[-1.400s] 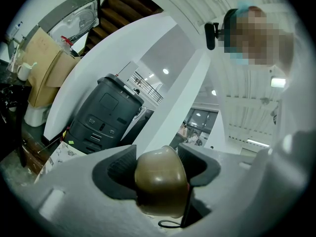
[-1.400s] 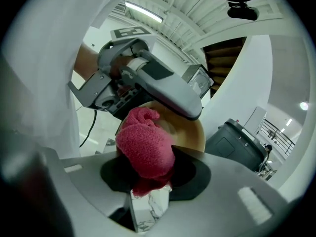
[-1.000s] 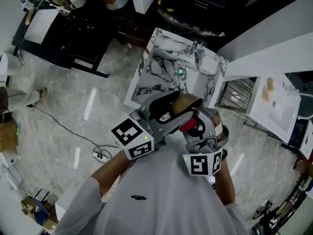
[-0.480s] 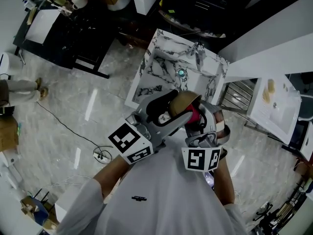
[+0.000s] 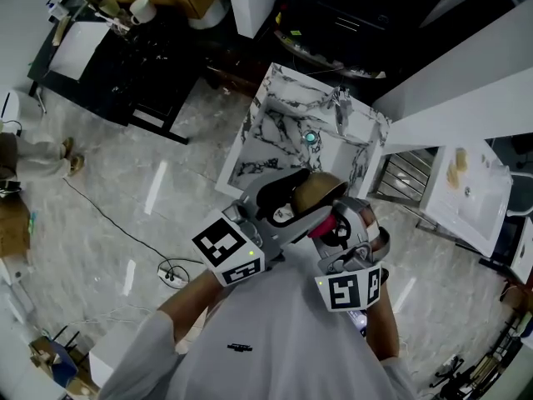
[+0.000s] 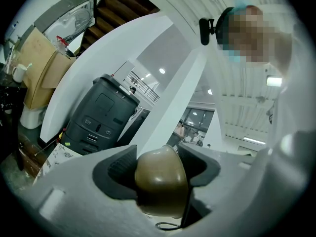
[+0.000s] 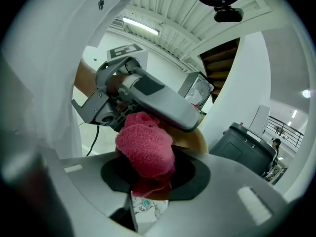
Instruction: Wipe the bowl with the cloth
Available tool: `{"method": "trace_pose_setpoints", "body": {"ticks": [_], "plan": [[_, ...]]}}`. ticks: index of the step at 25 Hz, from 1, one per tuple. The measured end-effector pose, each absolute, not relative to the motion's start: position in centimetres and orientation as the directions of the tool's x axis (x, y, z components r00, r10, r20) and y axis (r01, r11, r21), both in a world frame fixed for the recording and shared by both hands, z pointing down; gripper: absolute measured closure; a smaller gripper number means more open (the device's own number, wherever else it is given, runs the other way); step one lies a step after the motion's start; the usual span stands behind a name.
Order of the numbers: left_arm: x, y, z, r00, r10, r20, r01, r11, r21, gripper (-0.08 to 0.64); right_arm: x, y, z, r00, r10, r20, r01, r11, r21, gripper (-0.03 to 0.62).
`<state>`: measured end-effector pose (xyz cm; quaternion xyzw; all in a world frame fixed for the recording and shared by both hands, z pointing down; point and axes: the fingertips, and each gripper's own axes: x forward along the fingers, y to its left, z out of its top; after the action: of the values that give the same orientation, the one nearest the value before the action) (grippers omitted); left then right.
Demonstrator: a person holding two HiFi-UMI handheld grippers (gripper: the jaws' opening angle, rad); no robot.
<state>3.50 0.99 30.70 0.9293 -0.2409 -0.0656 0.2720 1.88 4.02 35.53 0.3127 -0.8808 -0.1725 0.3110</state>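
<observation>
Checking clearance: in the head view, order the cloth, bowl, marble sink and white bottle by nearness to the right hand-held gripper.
1. cloth, in its jaws
2. bowl, just ahead
3. marble sink, beyond
4. white bottle, far upper left

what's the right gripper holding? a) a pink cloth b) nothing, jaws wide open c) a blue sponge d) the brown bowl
A: the right gripper view shows the right gripper shut on the pink cloth, while the brown bowl sits clamped in the left gripper.
</observation>
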Motion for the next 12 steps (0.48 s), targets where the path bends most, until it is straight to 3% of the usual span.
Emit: {"method": "trace_pose_setpoints", "body": {"ticks": [7, 12], "plan": [[3.7, 1.3, 30.1, 0.882, -0.471, -0.017, -0.384, -0.738, 0.555, 0.295, 2.4, 3.7, 34.0, -0.652, -0.661, 0.372, -0.557, 0.75, 0.357, 0.449], [4.0, 1.4, 30.1, 0.88, -0.474, -0.024, -0.383, -0.74, 0.553, 0.295, 3.6, 2.7, 33.4, -0.617, -0.735, 0.28, -0.727, 0.669, 0.154, 0.447]]}}
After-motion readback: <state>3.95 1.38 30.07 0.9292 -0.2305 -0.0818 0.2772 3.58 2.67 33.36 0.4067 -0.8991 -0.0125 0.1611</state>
